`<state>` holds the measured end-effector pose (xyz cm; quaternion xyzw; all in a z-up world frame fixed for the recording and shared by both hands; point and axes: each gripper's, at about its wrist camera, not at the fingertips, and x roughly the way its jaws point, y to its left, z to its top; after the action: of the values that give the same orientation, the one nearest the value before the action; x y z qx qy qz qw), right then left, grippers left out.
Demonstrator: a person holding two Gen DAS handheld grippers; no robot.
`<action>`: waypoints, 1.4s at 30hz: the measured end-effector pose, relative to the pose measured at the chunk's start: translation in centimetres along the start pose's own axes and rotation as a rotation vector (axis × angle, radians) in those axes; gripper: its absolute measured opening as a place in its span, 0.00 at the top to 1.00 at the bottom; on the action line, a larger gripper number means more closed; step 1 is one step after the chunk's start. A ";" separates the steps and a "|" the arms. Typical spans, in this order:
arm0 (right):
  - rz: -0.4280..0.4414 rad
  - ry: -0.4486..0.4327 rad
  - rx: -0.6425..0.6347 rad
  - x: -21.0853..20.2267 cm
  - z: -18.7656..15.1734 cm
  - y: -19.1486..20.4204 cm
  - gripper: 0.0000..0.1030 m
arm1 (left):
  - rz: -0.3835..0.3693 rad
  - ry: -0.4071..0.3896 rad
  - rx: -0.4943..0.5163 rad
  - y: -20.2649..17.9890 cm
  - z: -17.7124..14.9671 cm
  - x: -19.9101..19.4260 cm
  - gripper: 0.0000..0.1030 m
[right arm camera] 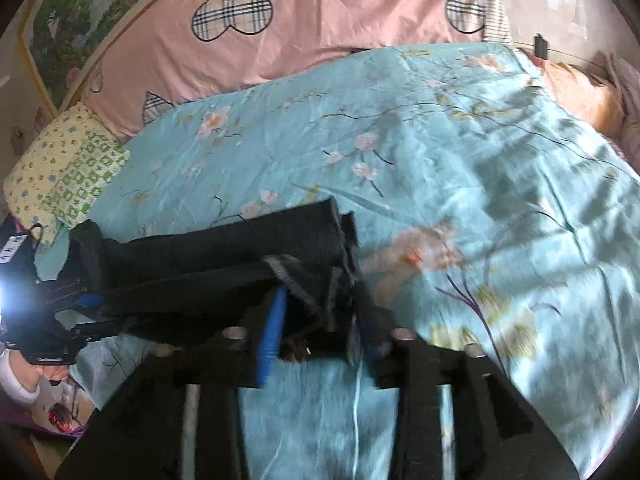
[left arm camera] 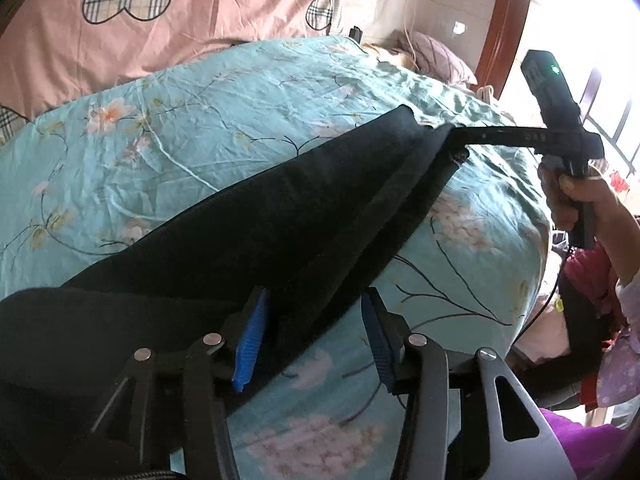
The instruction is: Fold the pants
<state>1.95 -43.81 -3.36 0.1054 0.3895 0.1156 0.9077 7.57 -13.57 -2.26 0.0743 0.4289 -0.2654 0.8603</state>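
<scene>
Dark pants lie stretched across a teal floral bedspread, legs laid together. My left gripper is open, its blue pads either side of the pants' near edge, with cloth between them. My right gripper reaches in from the right and touches the pants' far end. In the right wrist view the pants run left, and the right gripper has its blue pads apart with the cloth end bunched between them; this view is blurred. The left gripper shows at the pants' left end.
A pink quilt with plaid hearts lies along the back of the bed. A yellow and green patterned pillow is at the left. A wooden window frame and pink pillow are at the far right.
</scene>
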 end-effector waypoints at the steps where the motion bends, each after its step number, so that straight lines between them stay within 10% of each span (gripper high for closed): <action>1: -0.003 -0.010 0.000 -0.4 -0.2 0.2 0.54 | 0.002 -0.002 -0.008 0.1 -0.2 -0.3 0.51; 14: 0.072 -0.193 0.034 -4.0 -1.0 6.9 0.48 | 0.049 -0.057 -0.208 5.8 -4.5 -5.1 0.47; 29: 0.347 -0.045 -0.027 4.5 0.4 18.3 0.48 | 0.181 -0.155 -0.470 18.0 -8.6 -13.6 0.44; 42: 0.419 0.028 -0.121 8.1 2.1 24.6 0.48 | 0.280 -0.206 -0.555 23.9 -10.3 -17.9 0.42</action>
<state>5.76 -18.30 -0.51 0.1277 0.3641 0.3265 0.8629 4.06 17.40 2.87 -0.1321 0.3812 -0.0233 0.9147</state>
